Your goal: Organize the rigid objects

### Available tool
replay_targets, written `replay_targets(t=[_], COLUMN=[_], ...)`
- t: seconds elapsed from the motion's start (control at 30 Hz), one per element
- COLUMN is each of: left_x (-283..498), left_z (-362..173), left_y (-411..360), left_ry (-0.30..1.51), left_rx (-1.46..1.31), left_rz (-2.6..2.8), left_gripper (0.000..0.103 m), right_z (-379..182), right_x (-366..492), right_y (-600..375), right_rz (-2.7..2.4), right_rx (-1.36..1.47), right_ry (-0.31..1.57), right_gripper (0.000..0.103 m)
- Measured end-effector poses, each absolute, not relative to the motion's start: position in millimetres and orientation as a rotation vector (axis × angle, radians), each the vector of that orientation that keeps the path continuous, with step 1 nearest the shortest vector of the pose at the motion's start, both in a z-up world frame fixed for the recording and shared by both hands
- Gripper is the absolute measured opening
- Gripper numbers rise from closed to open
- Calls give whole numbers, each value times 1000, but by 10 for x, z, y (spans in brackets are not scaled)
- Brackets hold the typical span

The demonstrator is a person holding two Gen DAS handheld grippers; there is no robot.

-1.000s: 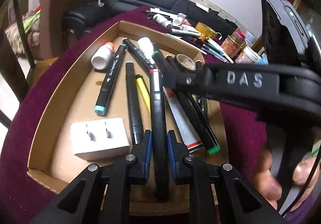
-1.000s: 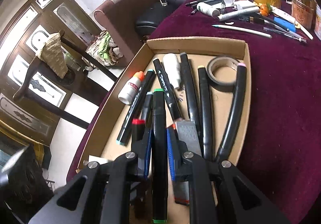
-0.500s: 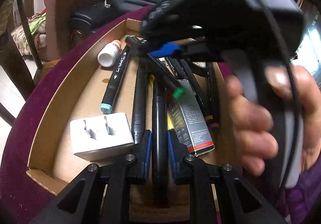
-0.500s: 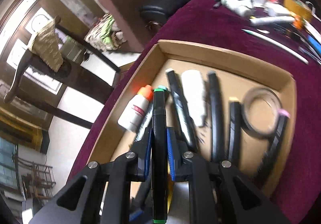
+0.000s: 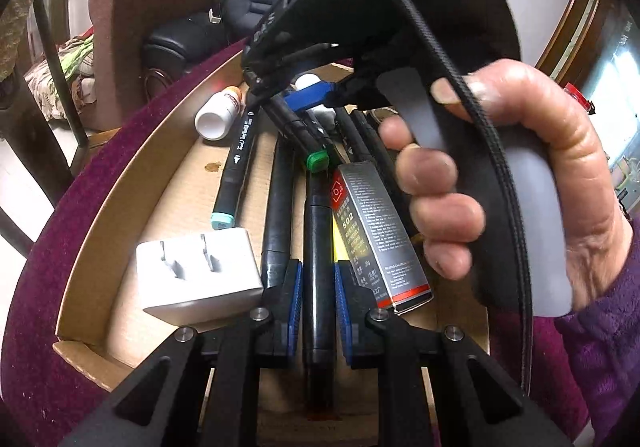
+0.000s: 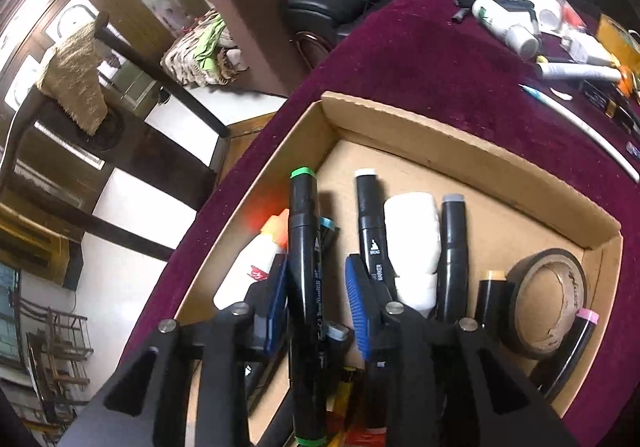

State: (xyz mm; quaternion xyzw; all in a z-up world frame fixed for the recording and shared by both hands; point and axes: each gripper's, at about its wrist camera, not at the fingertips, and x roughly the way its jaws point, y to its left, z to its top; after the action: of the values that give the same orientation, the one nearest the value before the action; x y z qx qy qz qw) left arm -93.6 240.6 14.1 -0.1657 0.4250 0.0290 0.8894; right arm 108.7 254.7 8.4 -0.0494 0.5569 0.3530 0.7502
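A cardboard tray (image 5: 100, 207) on the maroon tablecloth holds several black markers lying side by side. My left gripper (image 5: 317, 275) is shut on one black marker (image 5: 316, 231) near the tray's front. A person's hand (image 5: 520, 175) holds my right gripper (image 5: 296, 99) over the tray's far part. In the right wrist view the right gripper (image 6: 316, 287) has its jaws opening. A green-capped black marker (image 6: 304, 267) stands between them, against the left pad and clear of the right pad. The same marker's green cap (image 5: 317, 159) shows in the left wrist view.
The tray (image 6: 440, 127) also holds a white plug adapter (image 5: 196, 275), a glue box (image 5: 372, 235), a white bottle with an orange cap (image 6: 252, 267), a white tube (image 6: 412, 243) and a tape roll (image 6: 548, 299). Loose pens and bottles (image 6: 560, 47) lie far right on the cloth.
My right gripper carried the green-capped marker leftwards over the tray, and its jaws have widened around it. The left gripper has stayed shut on its black marker.
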Motion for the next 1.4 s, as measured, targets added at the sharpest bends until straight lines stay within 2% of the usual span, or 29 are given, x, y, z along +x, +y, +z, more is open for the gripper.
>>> replay_targets(t=[0.13,0.2,0.27,0.3,0.43,0.5,0.57,0.6,0.63,0.7,0.77,0.87,0.97,1.4], left_x=[-930,-902,-905,-903,-930,-978,-1049,-1089,-1181,-1313,-1546,-1852,-2029,-1932], left_z=[153,141,140,140,162,195,262,293,392,561,811,1081,1194,818], left_y=[2398,2416,2415,2416,2339,2262,2214,2227,2190,2199,2129,2088,2095,2098], left_ry=[879,878,873,871,863,858,823,793,737,631,493,352,320,619], left_rx=[-339,-336,-331,-328,-285,-257,-246,-236,-211,-169,-115,-110,-143,-271], left_rz=[68,72,79,82,96,111,120,137,180,256,345,357,335,384], left_gripper=[16,16,16,16,18,26,51,58,69,77,103,103,103,103], right_z=[273,441,630,705,922,981,991,980,960,919,863,805,775,590], right_x=[1048,998,902,850,521,317,115,25,-30,-181,-329,-521,-667,-1225], right_y=[2393,2290,2147,2075,1652,1391,1120,981,881,635,510,453,407,244], right_rz=[787,798,811,814,797,738,655,614,582,515,479,452,458,447], right_rx=[-46,-27,-7,-1,-8,-37,-54,-50,-44,-28,-35,-75,-91,-169], right_ry=[1183,1144,1095,1075,989,914,846,820,803,769,751,721,709,651], right_gripper=[29,38,52,55,55,56,61,64,65,66,66,67,68,75])
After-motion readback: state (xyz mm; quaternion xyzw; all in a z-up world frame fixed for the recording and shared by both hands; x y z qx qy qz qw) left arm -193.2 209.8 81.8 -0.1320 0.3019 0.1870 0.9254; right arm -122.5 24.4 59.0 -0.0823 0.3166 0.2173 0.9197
